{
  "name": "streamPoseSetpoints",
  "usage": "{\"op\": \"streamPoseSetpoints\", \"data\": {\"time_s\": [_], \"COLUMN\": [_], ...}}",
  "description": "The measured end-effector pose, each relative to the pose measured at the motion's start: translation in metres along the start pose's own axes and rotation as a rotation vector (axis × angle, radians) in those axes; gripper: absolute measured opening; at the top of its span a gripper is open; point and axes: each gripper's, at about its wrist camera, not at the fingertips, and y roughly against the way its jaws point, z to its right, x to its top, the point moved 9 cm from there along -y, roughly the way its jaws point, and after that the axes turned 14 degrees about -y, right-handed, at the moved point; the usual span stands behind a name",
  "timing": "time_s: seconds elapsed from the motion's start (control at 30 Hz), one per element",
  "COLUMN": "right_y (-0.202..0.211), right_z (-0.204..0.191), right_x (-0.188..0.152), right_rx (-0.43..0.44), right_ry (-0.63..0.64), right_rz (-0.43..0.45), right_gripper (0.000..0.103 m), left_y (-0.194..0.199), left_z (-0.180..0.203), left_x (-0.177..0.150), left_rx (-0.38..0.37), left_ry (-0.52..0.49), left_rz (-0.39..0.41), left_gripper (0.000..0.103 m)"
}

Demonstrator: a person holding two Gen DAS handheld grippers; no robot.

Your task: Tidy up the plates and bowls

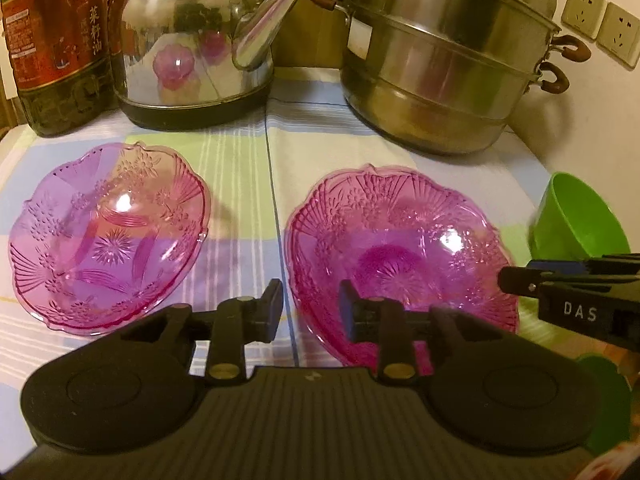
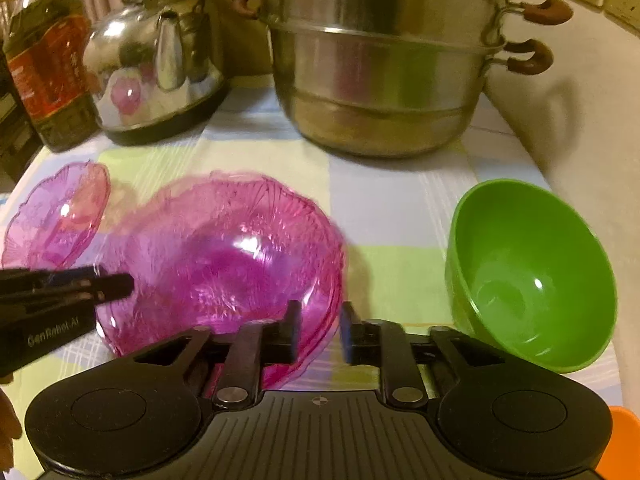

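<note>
Two pink patterned glass plates lie on the checked tablecloth. The paler left plate [image 1: 108, 236] [image 2: 56, 216] lies flat. The darker right plate [image 1: 400, 256] [image 2: 224, 256] looks deeper in colour, perhaps stacked. My left gripper [image 1: 310, 312] is open, its right finger over that plate's near left rim, its left finger over the cloth. My right gripper [image 2: 320, 332] is open at the plate's near right rim, holding nothing. A green bowl [image 2: 532, 272] [image 1: 576, 220] stands tilted to the right of it.
A steel kettle [image 1: 192, 40] [image 2: 156, 64], a tiered steel steamer pot [image 1: 444, 56] [image 2: 384, 60] and an oil bottle [image 1: 52, 44] [image 2: 48, 68] stand along the back. A wall with sockets [image 1: 600, 24] is at the right. Something orange [image 2: 624, 440] sits at the near right corner.
</note>
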Motion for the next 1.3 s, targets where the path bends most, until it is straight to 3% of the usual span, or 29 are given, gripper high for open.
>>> {"op": "streamPoseSetpoints", "data": {"time_s": [0.07,0.53,0.97,1.3], "right_y": [0.002,0.04,0.125,0.189], "right_z": [-0.001,-0.008,-0.053,-0.09], "right_x": [0.001,-0.003,-0.035,-0.084], "right_rx": [0.016,0.057,0.134,0.189], "right_ry": [-0.013,-0.06,-0.08,-0.069], "right_rz": [0.007,0.038,0.058,0.079], "right_gripper": [0.041,0.041,0.041,0.041], "left_y": [0.002,0.04,0.146,0.227], "left_z": [-0.002,-0.005,-0.023,-0.046], "left_x": [0.001,0.001,-0.021,-0.067], "left_rx": [0.005,-0.016,0.048,0.106], "left_ry": [0.005,0.042,0.044,0.075], "left_rz": [0.011,0.06,0.087,0.095], "left_gripper": [0.027,0.027,0.027,0.028]}}
